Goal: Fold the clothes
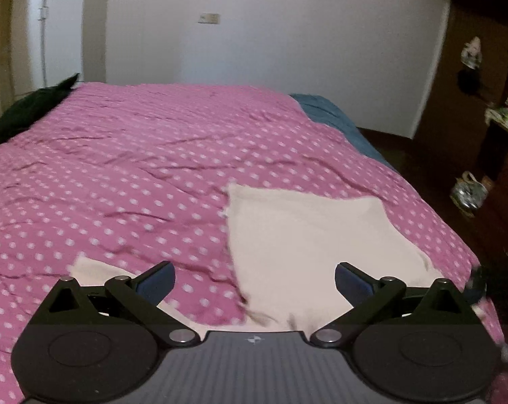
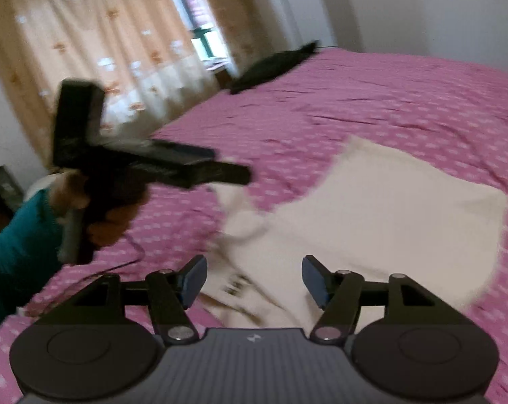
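Right wrist view: dark pillow (image 2: 274, 64) at bed's (image 2: 405, 101) far corner; cream garment (image 2: 388, 222) rumpled, spread near front edge; left gripper (image 1: 255, 282) and right gripper (image 2: 255, 279) both wide open, empty.

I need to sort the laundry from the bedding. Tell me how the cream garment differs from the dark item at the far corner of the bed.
The cream garment is pale and spread mostly flat near the bed's front edge, close to the open left gripper and right gripper. The dark item is near-black, bunched into a mound, and sits at the far corner by the curtain. The cream garment looks larger in view. Both rest on the pink dotted bedspread, and neither is gripped.
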Demonstrator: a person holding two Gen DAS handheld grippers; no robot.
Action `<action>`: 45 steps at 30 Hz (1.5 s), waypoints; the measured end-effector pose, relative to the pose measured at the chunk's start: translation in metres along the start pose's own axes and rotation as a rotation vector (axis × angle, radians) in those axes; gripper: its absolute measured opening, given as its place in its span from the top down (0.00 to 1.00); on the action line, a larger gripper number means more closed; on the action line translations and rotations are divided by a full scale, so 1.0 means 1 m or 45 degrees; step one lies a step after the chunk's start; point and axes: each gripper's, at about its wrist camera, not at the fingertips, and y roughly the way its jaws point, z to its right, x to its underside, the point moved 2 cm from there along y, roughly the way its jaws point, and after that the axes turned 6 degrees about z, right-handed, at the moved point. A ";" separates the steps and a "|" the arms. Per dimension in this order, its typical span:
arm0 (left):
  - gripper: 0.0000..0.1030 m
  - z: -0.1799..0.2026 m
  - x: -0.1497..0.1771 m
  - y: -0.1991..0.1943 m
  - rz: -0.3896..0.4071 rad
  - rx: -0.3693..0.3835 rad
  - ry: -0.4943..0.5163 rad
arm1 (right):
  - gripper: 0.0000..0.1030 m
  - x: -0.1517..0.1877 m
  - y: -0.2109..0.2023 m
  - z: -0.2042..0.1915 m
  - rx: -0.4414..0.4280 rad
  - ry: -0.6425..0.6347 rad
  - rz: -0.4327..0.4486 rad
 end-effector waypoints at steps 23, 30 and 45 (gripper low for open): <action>0.09 -0.067 0.029 0.003 -0.040 -0.290 -0.211 | 0.31 0.026 0.009 0.080 0.203 0.221 -0.001; 0.09 -0.115 0.015 0.019 -0.069 -0.350 -0.540 | 0.13 0.030 0.012 0.072 0.166 0.203 0.001; 0.25 -0.153 0.006 0.071 -0.178 -0.446 -0.769 | 0.00 0.034 0.018 0.079 0.081 0.309 0.046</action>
